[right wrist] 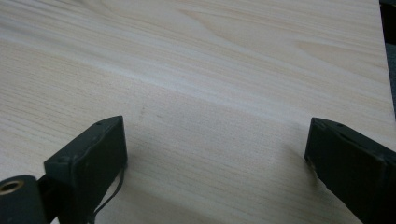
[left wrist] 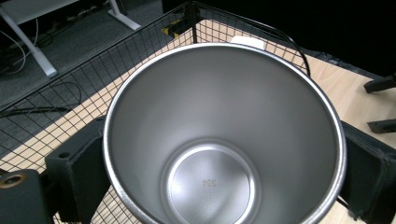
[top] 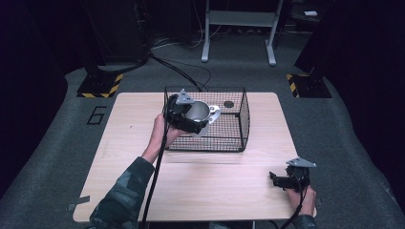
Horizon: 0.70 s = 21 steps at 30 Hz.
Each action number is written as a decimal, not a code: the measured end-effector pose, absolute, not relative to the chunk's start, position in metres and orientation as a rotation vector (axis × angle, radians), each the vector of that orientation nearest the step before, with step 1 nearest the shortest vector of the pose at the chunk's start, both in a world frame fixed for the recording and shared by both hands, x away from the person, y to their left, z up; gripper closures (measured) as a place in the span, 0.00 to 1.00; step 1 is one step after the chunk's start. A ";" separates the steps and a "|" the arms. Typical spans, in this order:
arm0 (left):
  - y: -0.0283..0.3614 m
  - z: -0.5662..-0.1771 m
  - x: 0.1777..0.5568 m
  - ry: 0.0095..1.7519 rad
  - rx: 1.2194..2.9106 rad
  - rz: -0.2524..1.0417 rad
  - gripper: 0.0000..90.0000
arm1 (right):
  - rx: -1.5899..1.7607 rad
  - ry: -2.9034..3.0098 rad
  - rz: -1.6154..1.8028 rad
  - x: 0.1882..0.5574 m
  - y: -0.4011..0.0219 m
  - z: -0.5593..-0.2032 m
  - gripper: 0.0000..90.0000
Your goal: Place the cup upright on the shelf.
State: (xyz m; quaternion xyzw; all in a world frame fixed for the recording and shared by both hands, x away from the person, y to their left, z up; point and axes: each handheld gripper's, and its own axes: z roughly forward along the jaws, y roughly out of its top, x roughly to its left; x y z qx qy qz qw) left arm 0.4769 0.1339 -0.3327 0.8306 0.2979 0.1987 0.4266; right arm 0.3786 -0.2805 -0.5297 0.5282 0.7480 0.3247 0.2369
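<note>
Scene: a pale wooden table (top: 143,191) carries a black wire-mesh basket (top: 241,121) toward its 12 o'clock edge, open at the top.

Left gripper: the left gripper (top: 184,114) is clamped on a shiny stainless-steel cup (top: 198,112), its black jaws pressing the cup's outer wall from opposite sides, as the left gripper view shows.

Cup location: held in the air at the basket's 9 o'clock end, over the rim and partly inside the wire walls; whether it touches the mesh cannot be told.

Cup axis and pointing: the cup (left wrist: 224,135) is tilted, its open mouth facing up and toward 6 o'clock, its base angled down into the basket (left wrist: 56,107). Its long axis runs from mouth to base, along the line of the left gripper's jaws. The inside looks empty, with a small stamped mark on the bottom.

Right gripper: the right gripper (top: 282,180) rests low near the table's 5 o'clock corner, jaws spread apart with only bare wood (right wrist: 210,70) between them.

Key relation: the basket floor lies just below and toward 3 o'clock of the held cup; the left hand (top: 160,131) is by far the nearer, the right well apart.

Likely step: judged from the pose, the cup is either being set into the basket or taken out; the pictures cannot settle which.
</note>
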 end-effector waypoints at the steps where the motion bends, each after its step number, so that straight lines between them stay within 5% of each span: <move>1: 0.133 -0.333 0.479 0.748 2.073 0.498 0.07 | 1.447 2.047 0.892 0.379 -0.280 -0.530 0.06; 21: 0.126 -0.342 0.514 0.811 2.071 0.499 0.07 | 1.454 2.047 0.889 0.379 -0.280 -0.530 0.06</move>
